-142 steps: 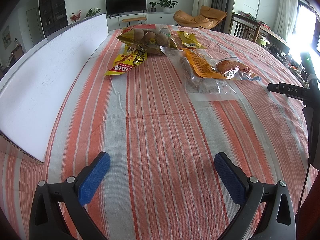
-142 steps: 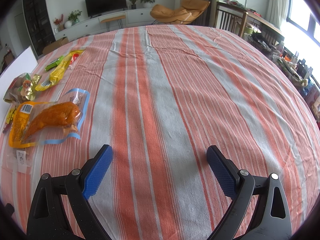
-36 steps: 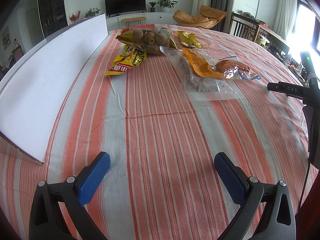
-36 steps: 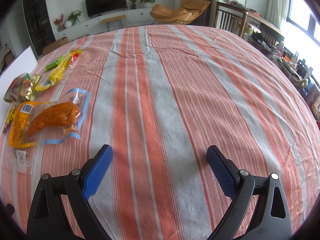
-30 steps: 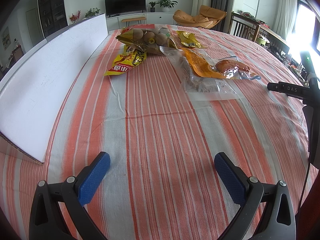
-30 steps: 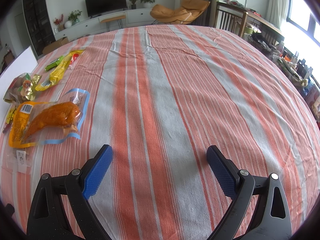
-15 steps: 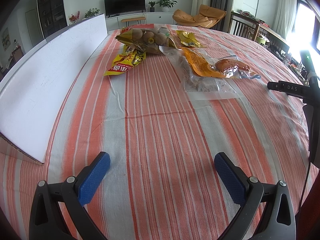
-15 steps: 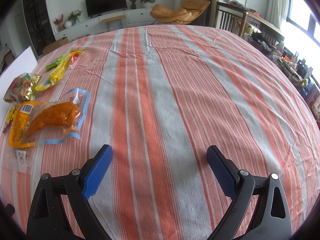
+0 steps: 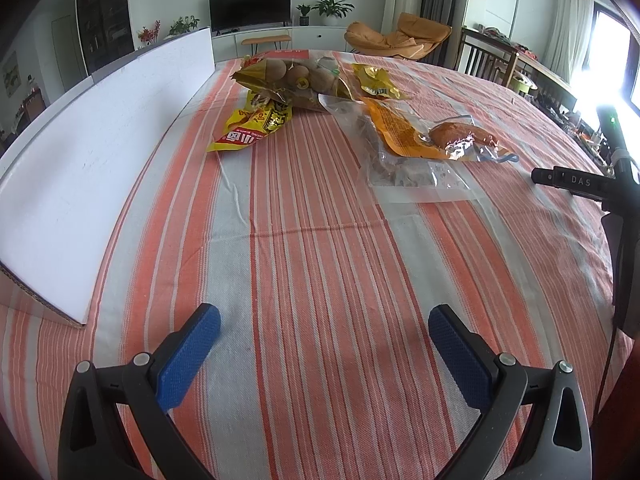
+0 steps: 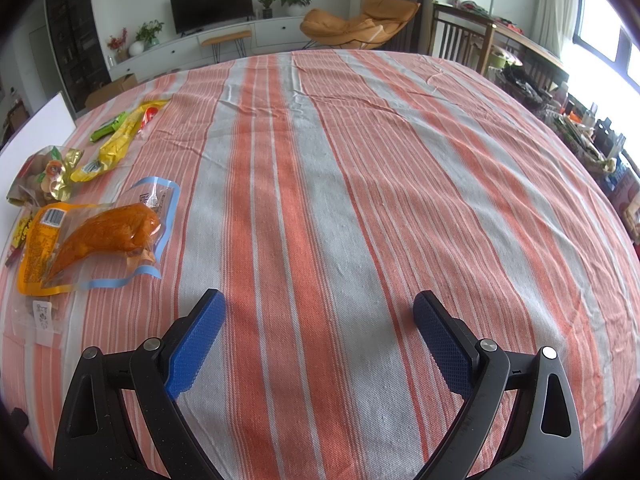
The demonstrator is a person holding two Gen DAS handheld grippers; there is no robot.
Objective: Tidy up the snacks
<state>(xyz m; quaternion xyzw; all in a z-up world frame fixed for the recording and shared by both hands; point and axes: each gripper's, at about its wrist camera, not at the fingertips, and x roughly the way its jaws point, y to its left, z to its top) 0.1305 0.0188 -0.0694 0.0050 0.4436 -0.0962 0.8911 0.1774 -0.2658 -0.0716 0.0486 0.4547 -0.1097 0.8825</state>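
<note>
Several snack packs lie on the striped tablecloth. In the left wrist view a yellow-red packet (image 9: 251, 126), a gold bag of round brown snacks (image 9: 296, 78), a small yellow packet (image 9: 376, 82), an orange pack with a drumstick (image 9: 436, 138) and a clear bag of dark pieces (image 9: 408, 172) sit far ahead. My left gripper (image 9: 324, 332) is open and holds nothing. The right wrist view shows the orange drumstick pack (image 10: 92, 240) at left, beside the gold bag (image 10: 42, 176) and a yellow-green packet (image 10: 120, 136). My right gripper (image 10: 318, 320) is open over bare cloth.
A long white board (image 9: 92, 156) stands along the table's left side. The other gripper's black body (image 9: 592, 188) shows at the right edge of the left wrist view. Chairs (image 10: 460, 44) and a cluttered side table (image 10: 580, 120) stand beyond the table's right edge.
</note>
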